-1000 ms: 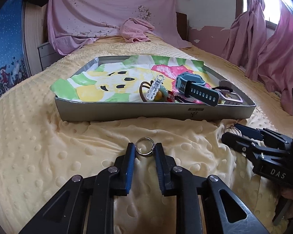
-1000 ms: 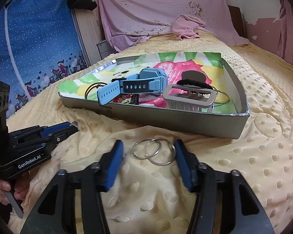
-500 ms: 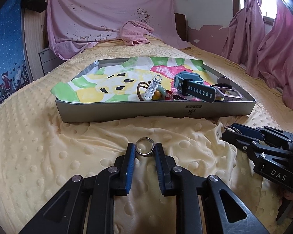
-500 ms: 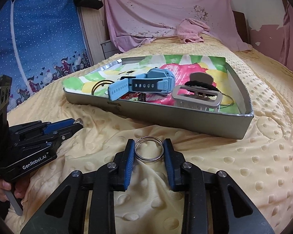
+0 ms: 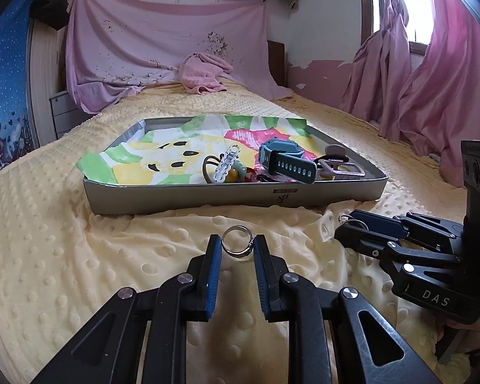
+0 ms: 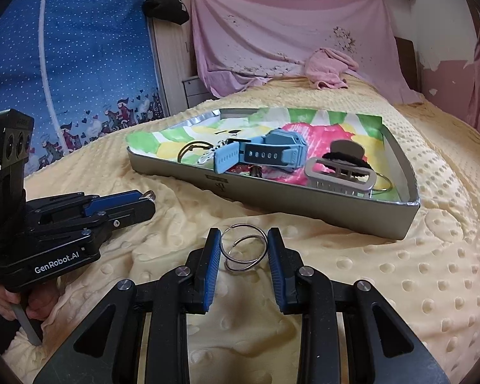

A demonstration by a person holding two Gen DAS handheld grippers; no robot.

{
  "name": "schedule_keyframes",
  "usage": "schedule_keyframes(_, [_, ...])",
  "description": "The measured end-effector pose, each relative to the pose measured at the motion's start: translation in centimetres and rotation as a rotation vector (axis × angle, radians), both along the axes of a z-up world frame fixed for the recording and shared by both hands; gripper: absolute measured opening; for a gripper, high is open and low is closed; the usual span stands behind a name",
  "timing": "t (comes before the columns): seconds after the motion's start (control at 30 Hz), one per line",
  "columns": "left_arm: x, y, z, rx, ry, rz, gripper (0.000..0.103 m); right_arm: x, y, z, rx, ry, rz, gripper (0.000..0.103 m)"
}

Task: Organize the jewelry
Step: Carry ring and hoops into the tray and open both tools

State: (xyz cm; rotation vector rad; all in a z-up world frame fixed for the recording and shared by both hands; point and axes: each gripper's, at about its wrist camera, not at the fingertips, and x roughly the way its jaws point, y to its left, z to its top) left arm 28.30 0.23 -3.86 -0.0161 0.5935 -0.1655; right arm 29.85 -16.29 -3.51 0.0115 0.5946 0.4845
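Observation:
My left gripper [image 5: 237, 244] is shut on a small silver ring [image 5: 236, 245] and holds it above the yellow blanket, short of the grey metal tray [image 5: 233, 194]. My right gripper [image 6: 244, 236] is shut on a pair of silver hoop rings [image 6: 244, 249], also in front of the tray [image 6: 304, 203]. The tray holds a blue watch [image 5: 284, 159], a white clip [image 5: 227, 163], a brown band [image 5: 208, 164] and a grey hair claw [image 6: 340, 172]. Each gripper shows in the other's view: the right one [image 5: 345, 224] and the left one [image 6: 148, 196].
The tray is lined with a colourful paper [image 5: 188, 147]. A pink cloth [image 5: 204, 73] lies at the head of the bed. Pink curtains [image 5: 432, 80] hang at the right. A blue dotted wardrobe cover [image 6: 67, 57] stands at the left.
My right gripper closed on the hoop rings and lifted them. My left gripper, with the small ring in it, rose off the blanket. Both views tilted up.

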Motion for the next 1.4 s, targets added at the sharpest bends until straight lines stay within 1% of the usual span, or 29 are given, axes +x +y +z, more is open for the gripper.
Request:
schedule_keyframes(0.3, [-0.4, 1.0, 0.9, -0.064, -0.038, 0.004, 0.020, -0.6, 0.1, 1.1, 0.025, -0.043, 0.013, 0.026])
schedule_keyframes(0.47, [0.0, 2.2, 1.9, -0.123, -0.056, 0.040, 0.020, -0.1, -0.1, 2.5, 0.072, -0.069, 0.006, 0.026])
schedule_keyframes(0.53, [0.4, 2.7, 2.4, -0.137, -0.058, 0.063, 0.020, 0.1, -0.2, 3.3, 0.081, -0.084, -0.001, 0.026])
schedule_keyframes(0.67, [1.3, 3.4, 4.1, -0.139, -0.091, 0.094, 0.020, 0.8, -0.1, 5.8, 0.117, -0.137, -0.001, 0.026])
schedule_keyframes(0.77, [2.7, 4.5, 5.5, -0.179, -0.110, 0.136, 0.020, 2.6, 0.9, 7.7, 0.147, -0.154, 0.005, 0.026])
schedule_keyframes(0.83, [3.9, 5.3, 5.9, -0.202, -0.108, 0.175, 0.020, 4.4, 2.0, 8.4, 0.163, -0.137, 0.015, 0.026])
schedule_keyframes(0.87, [4.9, 6.0, 5.9, -0.211, -0.097, 0.209, 0.020, 5.3, 2.5, 8.5, 0.168, -0.123, 0.017, 0.026])
schedule_keyframes(0.97, [6.9, 7.3, 4.9, -0.229, -0.054, 0.261, 0.020, 8.5, 4.3, 7.8, 0.162, -0.052, 0.020, 0.026])
schedule_keyframes(1.03, [7.8, 8.0, 4.0, -0.249, -0.033, 0.262, 0.020, 9.5, 5.2, 7.1, 0.139, -0.021, 0.019, 0.026])
schedule_keyframes(1.13, [8.4, 8.2, 2.7, -0.251, -0.019, 0.246, 0.020, 10.3, 6.1, 5.5, 0.096, 0.014, 0.007, 0.026])
schedule_keyframes(1.3, [9.4, 7.2, 1.4, -0.189, 0.032, 0.227, 0.020, 11.1, 6.9, 3.6, 0.033, 0.069, -0.009, 0.026])
schedule_keyframes(1.4, [9.5, 7.1, 1.2, -0.177, 0.044, 0.223, 0.020, 11.2, 6.9, 3.6, 0.014, 0.072, -0.013, 0.026])
